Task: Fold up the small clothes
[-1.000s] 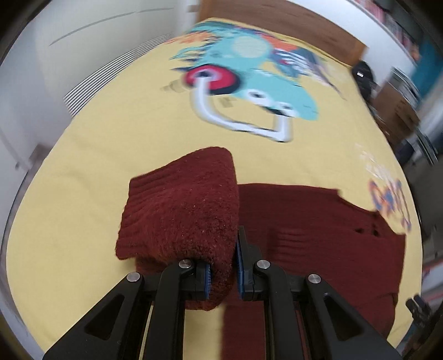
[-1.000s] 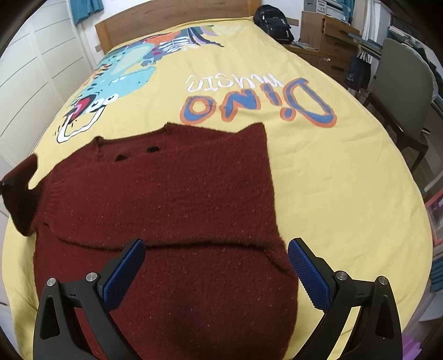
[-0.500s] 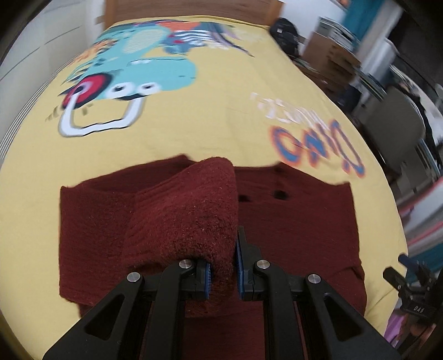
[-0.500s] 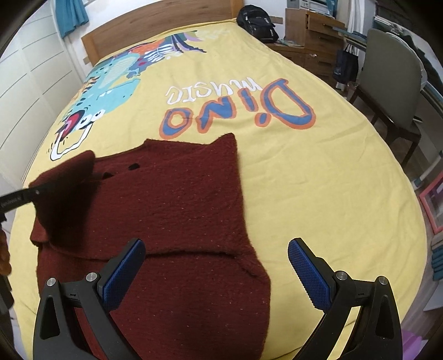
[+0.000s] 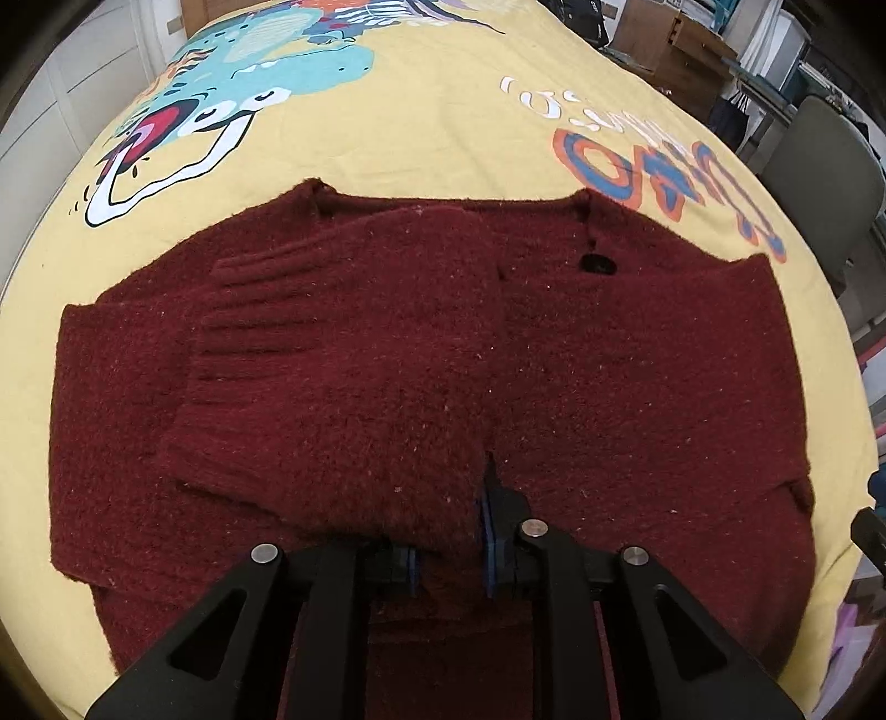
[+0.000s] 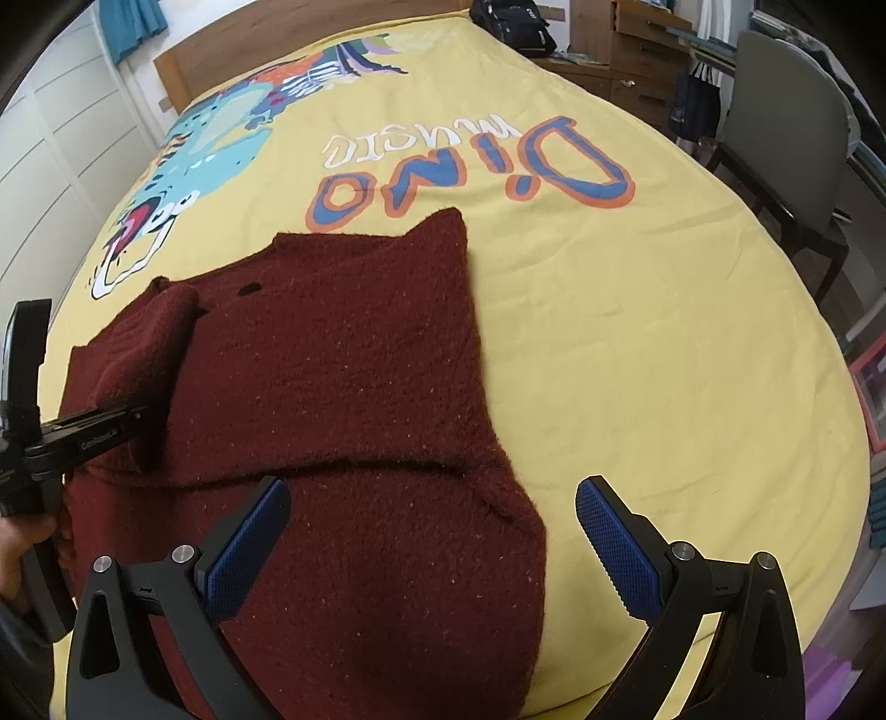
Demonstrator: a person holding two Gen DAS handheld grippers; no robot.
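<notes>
A dark red knit sweater [image 5: 637, 376] lies flat on a yellow bedspread [image 5: 432, 122]. My left gripper [image 5: 449, 548] is shut on the sweater's left sleeve [image 5: 343, 376], which lies folded across the sweater's body, ribbed cuff to the left. In the right wrist view the sweater [image 6: 343, 365] lies ahead and the left gripper [image 6: 83, 432] shows at the left edge, on the sleeve [image 6: 149, 354]. My right gripper [image 6: 432, 531] is open and empty, above the sweater's lower right part.
The bedspread has a dinosaur print [image 6: 221, 149] and "Dino" lettering [image 6: 470, 171]. A wooden headboard [image 6: 310, 50] stands at the far end. A grey chair [image 6: 786, 127], wooden drawers [image 6: 626, 44] and a black bag [image 6: 509, 22] stand to the right of the bed.
My left gripper has carried the sleeve to the right, over the sweater's body, and lowered it. The right gripper stays open and has drawn back a little.
</notes>
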